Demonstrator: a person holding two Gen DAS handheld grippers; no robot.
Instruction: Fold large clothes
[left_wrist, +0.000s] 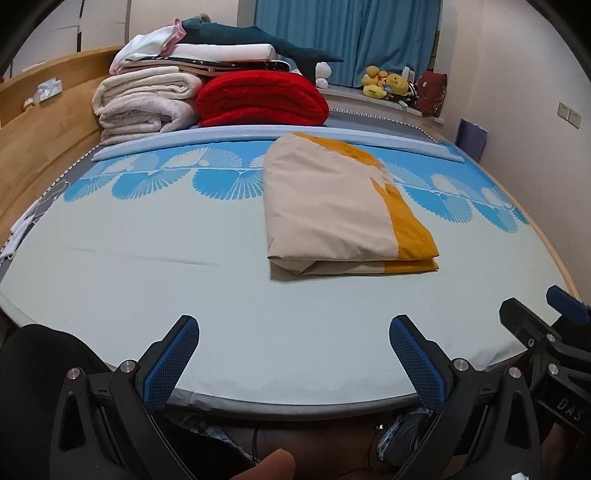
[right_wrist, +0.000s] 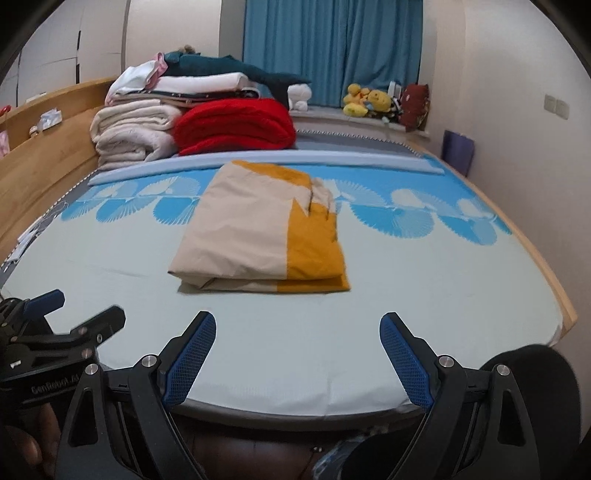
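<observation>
A folded beige-and-orange cloth (left_wrist: 332, 206) lies mid-bed (left_wrist: 147, 277), long axis running away from the near bed edge. Both hand-held grippers hover at that edge, jaws spread and empty: left hand-held gripper (left_wrist: 295, 354) left of the cloth, right hand-held gripper (right_wrist: 297, 350) more squarely before it, seemingly nearer.

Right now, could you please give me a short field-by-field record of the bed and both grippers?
garment: beige and mustard folded cloth, lying flat mid-bed
surface: pale blue bedsheet
behind: red blanket beside cream blanket, near the headboard
left gripper: jaws open, holding nothing
right gripper: jaws open, holding nothing
contact with garment: none
</observation>
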